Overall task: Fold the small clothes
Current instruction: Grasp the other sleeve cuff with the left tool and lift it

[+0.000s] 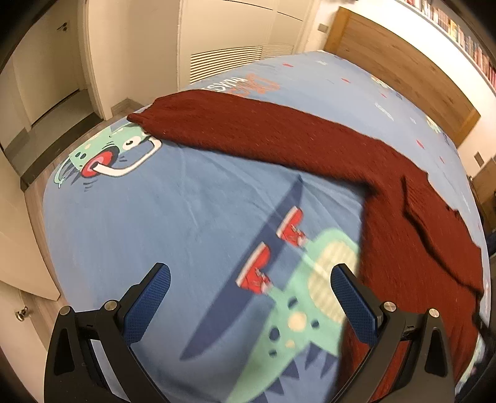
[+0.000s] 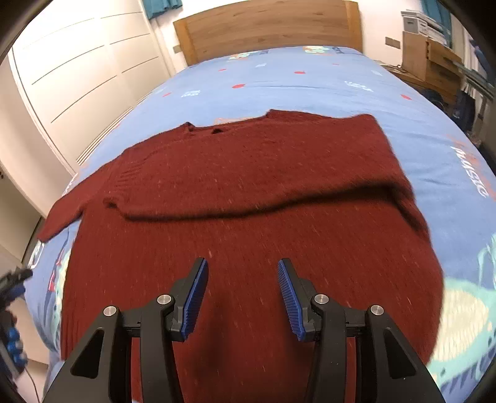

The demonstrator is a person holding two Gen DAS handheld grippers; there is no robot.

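A dark red knitted sweater (image 2: pixel 248 192) lies flat on the blue cartoon-print bedsheet (image 2: pixel 310 80). One sleeve is folded across its chest; the other sleeve (image 2: pixel 62 214) sticks out to the left. My right gripper (image 2: pixel 241 272) hovers over the sweater's lower body, open, with nothing between its blue pads. In the left wrist view the sweater (image 1: pixel 310 145) stretches from the far left to the near right. My left gripper (image 1: pixel 251 279) hangs open over bare sheet, beside the sweater's edge, holding nothing. The left gripper also shows at the left edge of the right wrist view.
A wooden headboard (image 2: pixel 266 28) stands at the bed's far end. White wardrobe doors (image 2: pixel 80 80) run along the left side, and a wooden desk (image 2: pixel 434 62) stands at the right. The bed's edge drops to a wooden floor (image 1: pixel 62 145) on the left.
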